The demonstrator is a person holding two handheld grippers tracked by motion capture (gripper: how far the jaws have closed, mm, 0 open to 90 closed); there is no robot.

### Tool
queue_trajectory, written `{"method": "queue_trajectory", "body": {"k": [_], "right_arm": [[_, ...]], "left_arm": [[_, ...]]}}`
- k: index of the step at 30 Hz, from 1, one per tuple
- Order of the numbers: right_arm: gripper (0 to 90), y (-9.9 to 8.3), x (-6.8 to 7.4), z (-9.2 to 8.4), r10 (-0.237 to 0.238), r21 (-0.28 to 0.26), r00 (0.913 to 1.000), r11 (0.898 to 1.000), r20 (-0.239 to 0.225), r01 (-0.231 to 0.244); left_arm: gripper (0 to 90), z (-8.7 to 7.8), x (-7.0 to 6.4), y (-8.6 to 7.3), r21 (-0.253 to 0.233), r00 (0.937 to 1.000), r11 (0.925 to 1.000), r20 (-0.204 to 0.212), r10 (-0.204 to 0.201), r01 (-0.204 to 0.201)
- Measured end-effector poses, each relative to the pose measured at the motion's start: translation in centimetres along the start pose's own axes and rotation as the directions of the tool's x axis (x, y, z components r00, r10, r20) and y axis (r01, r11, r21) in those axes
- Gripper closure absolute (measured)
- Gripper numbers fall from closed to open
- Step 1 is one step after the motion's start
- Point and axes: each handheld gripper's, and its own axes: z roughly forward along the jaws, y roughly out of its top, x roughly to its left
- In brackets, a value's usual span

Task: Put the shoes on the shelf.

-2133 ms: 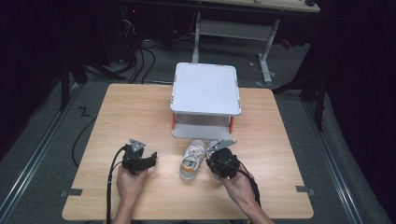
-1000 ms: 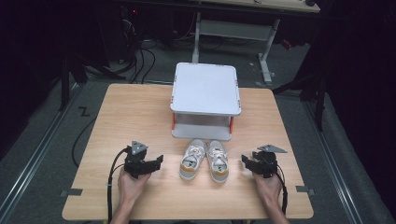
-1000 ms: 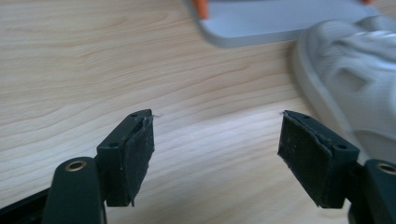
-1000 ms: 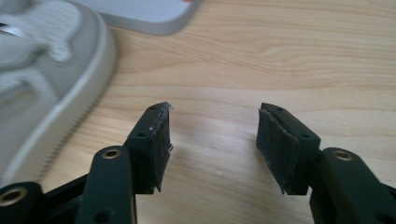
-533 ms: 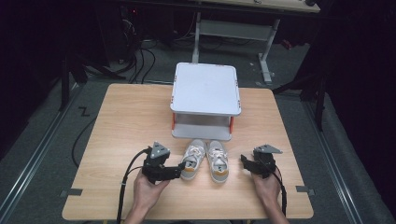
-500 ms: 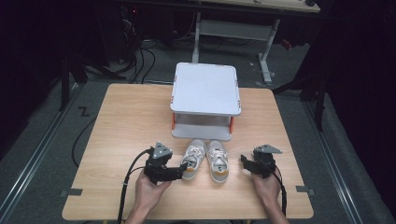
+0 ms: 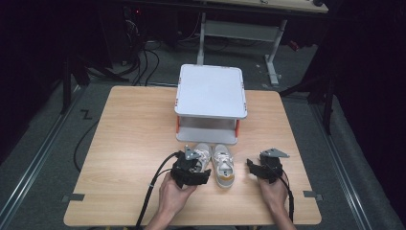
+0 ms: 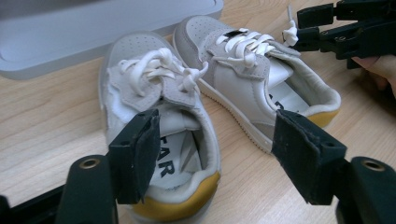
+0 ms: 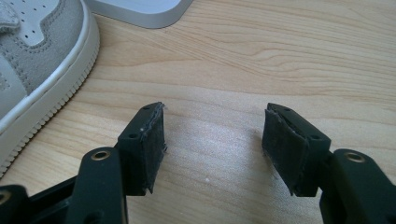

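Left gripper (image 8: 215, 154) astride left shoe (image 8: 154, 116), rack (image 7: 210, 91) beyond.

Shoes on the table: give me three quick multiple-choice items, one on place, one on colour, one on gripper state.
1. Where does the pair of shoes stand?
A. on top of the white stand
B. on the table in front of the white stand
C. on the floor

2. What colour is the heel patch of the left shoe?
A. yellow
B. blue
C. black

3. How is the right gripper?
A. shut on a shoe
B. shut on a lace
C. open over bare wood

Key: B, they sit before the white stand; A, yellow heel; C, nothing between its pads.
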Motion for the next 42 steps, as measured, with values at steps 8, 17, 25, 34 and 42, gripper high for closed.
{"method": "queue_trajectory", "body": {"k": [8,17,25,34,42], "right_arm": [[39.1,0.0,0.0,0.0,0.0,0.0,1.0,1.0,0.0,0.0],[39.1,0.0,0.0,0.0,-0.002,0.0,1.0,1.0,0.001,0.002],[39.0,0.0,0.0,0.0,-0.001,0.0,1.0,1.0,0.002,0.001],[38.9,0.0,0.0,0.0,0.0,0.0,1.0,1.0,0.002,0.0],[38.8,0.0,0.0,0.0,-0.001,0.0,1.0,1.0,0.002,0.001]], "left_arm": [[28.8,1.6,-0.6,0.4,0.023,0.9977,0.9975,-0.001,-0.068,0.068],[23.9,2.5,-1.6,0.9,0.028,0.9926,0.9942,-0.068,-0.101,0.103],[22.2,3.1,-2.0,1.4,0.046,0.989,0.9907,-0.081,-0.124,0.128],[21.5,3.4,-2.4,1.8,0.067,0.9893,0.9906,-0.092,-0.113,0.12],[23.1,3.8,-2.9,2.0,0.073,0.9904,0.9913,-0.093,-0.102,0.109]]}}
